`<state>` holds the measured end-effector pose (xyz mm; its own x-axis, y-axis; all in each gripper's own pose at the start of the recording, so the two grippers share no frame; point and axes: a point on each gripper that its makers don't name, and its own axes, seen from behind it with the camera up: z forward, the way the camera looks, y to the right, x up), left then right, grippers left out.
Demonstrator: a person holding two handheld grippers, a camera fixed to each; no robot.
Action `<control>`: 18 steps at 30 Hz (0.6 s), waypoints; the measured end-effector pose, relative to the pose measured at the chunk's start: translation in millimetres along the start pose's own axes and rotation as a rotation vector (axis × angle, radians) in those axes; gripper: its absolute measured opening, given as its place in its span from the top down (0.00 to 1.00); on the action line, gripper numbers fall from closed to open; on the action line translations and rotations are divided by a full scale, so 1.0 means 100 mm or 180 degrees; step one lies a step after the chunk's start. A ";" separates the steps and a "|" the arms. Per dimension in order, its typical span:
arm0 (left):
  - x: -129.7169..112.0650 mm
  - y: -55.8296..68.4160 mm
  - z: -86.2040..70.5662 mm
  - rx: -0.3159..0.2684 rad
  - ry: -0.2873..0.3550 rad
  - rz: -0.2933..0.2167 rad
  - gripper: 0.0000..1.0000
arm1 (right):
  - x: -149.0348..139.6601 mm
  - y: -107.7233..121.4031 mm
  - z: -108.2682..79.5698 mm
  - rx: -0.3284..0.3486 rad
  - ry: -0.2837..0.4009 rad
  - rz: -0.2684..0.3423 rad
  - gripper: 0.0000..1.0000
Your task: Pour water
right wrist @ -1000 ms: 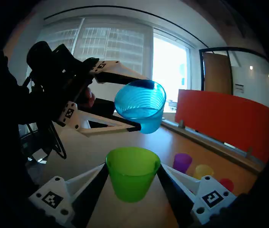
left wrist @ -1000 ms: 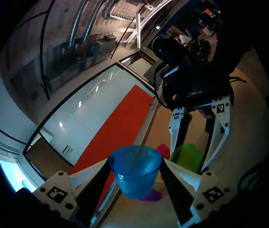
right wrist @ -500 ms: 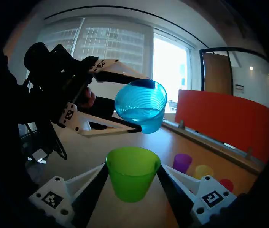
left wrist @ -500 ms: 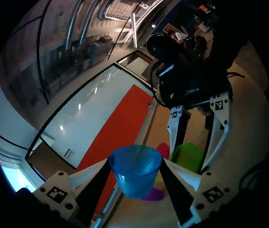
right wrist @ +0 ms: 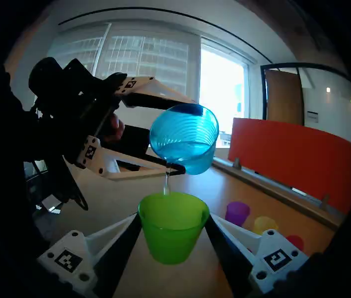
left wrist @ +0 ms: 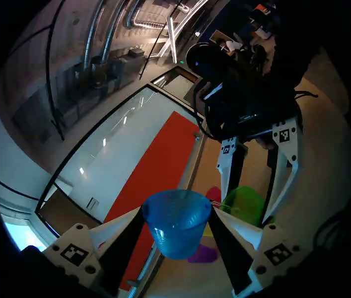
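My left tool is clamped on the blue cup, with one finger pressing on each side of its wall just under the rim. In the right gripper view that cup is tipped over, its mouth turned toward the camera and its lip lowered. A thin stream of water falls from the lip into the green cup directly below. More water lies in the low side of the blue cup.

My right tool grips the green cup between both fingers and holds it upright with its mouth under the stream. The blue cup hangs above the green one without touching it, joined to it by the stream alone. The green cup sits over the wooden bench, but I cannot tell whether its base touches the surface.

Farther back on the bench, to the right, a purple cup, a yellow cup and a pink cup stand near each other in a row. A hand holds the body of the left tool.
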<state>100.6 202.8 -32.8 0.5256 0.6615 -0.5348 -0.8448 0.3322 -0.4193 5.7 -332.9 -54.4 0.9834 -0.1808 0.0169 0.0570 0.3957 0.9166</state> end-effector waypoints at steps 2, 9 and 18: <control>0.00 0.01 0.00 -0.0001 0.0000 0.0016 0.13 | 0.00 0.00 0.00 0.0005 0.0000 0.0000 0.09; 0.01 0.01 -0.01 0.0003 0.0005 0.0035 0.13 | 0.00 0.00 0.01 0.0007 -0.0002 -0.0001 0.09; 0.02 0.01 -0.01 0.0011 0.0004 0.0094 0.13 | 0.00 -0.01 0.00 0.0014 -0.0003 -0.0006 0.09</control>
<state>101.3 203.7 -34.8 0.5007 0.6702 -0.5479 -0.8603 0.3149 -0.4010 5.6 -333.6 -54.9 0.9831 -0.1825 0.0157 0.0580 0.3914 0.9184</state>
